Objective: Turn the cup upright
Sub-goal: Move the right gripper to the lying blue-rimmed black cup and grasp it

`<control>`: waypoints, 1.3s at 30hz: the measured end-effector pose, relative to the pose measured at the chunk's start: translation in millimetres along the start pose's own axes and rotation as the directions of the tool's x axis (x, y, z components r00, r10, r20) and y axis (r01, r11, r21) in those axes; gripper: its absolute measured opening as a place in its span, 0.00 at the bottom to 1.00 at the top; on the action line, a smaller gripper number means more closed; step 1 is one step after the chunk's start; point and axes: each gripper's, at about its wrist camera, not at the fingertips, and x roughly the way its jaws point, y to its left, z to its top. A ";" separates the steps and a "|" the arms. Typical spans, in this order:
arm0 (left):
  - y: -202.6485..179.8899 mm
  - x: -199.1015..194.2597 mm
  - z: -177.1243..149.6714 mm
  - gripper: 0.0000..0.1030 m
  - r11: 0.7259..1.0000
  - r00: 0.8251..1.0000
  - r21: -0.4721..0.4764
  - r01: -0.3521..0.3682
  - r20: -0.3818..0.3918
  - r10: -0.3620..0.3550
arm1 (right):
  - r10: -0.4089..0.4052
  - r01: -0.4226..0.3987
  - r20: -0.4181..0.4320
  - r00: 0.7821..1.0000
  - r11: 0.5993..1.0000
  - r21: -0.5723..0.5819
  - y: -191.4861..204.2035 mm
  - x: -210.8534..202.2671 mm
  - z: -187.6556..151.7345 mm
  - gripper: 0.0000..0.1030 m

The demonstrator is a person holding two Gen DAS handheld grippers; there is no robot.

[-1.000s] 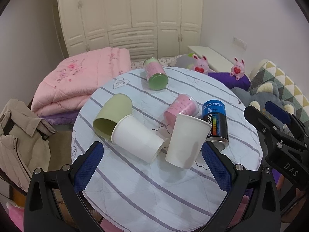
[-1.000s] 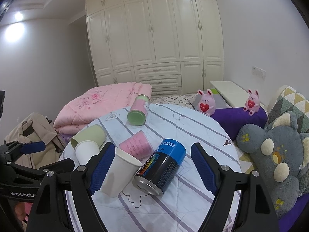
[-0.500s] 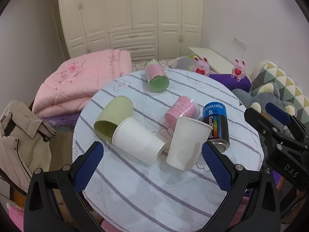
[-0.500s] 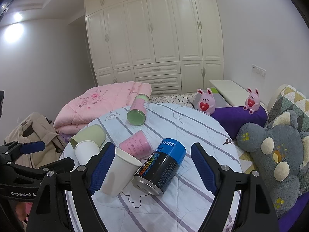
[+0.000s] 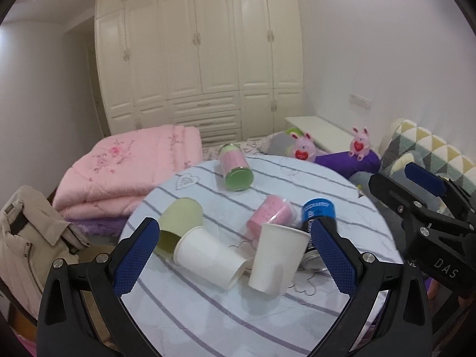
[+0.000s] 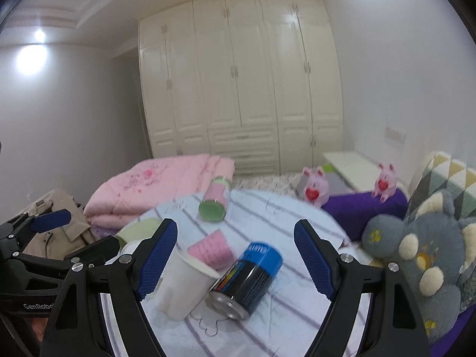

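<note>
Several cups lie on a round table [image 5: 208, 321] with a striped cloth. A white paper cup [image 5: 208, 257] lies on its side beside a pale green cup [image 5: 178, 223]. A second white paper cup [image 5: 276, 257] stands tilted, mouth up, against a blue and black can [image 5: 316, 211]; it also shows in the right wrist view [image 6: 181, 285]. A pink cup [image 5: 272, 215] lies behind. My left gripper [image 5: 235, 255] is open, above the near white cups. My right gripper [image 6: 235, 258] is open, above the can [image 6: 247, 279].
A pink and green bottle [image 5: 235, 168] lies at the table's far side. A folded pink quilt [image 5: 131, 166] and a beige jacket [image 5: 26, 238] are to the left. Plush toys [image 6: 422, 255] and a purple cushion [image 6: 357, 211] are to the right. White wardrobes stand behind.
Both cameras have tilted up and pulled back a little, so the table sits lower in each view. The cups and can have not moved. Both grippers stay open.
</note>
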 end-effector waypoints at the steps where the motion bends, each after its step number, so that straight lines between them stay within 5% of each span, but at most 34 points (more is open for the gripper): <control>1: -0.1 -0.1 -0.1 1.00 1.000 1.000 -0.005 0.005 0.003 -0.005 | -0.011 0.011 0.021 1.000 1.000 -0.009 0.5 -3.2 1.0 0.80; 12: 1.2 -2.6 -1.6 1.00 1.000 1.000 -0.018 0.003 0.014 -0.003 | -0.027 0.028 0.056 0.998 0.999 -0.018 -0.2 -6.5 3.8 0.80; 19: 5.8 8.0 -3.9 1.00 1.000 1.000 -0.020 0.016 -0.025 -0.016 | 0.055 -0.030 -0.131 0.990 0.981 0.190 -31.9 27.6 -5.9 0.80; 33: 2.2 78.2 11.5 1.00 0.997 0.973 0.007 0.081 -0.219 -0.078 | 0.181 0.045 -0.402 0.898 0.869 0.493 -61.9 103.9 -50.0 0.80; 39: 1.9 94.6 18.8 1.00 0.994 0.962 0.006 0.108 -0.254 -0.103 | 0.268 0.083 -0.487 0.831 0.806 0.586 -72.1 137.6 -70.5 0.80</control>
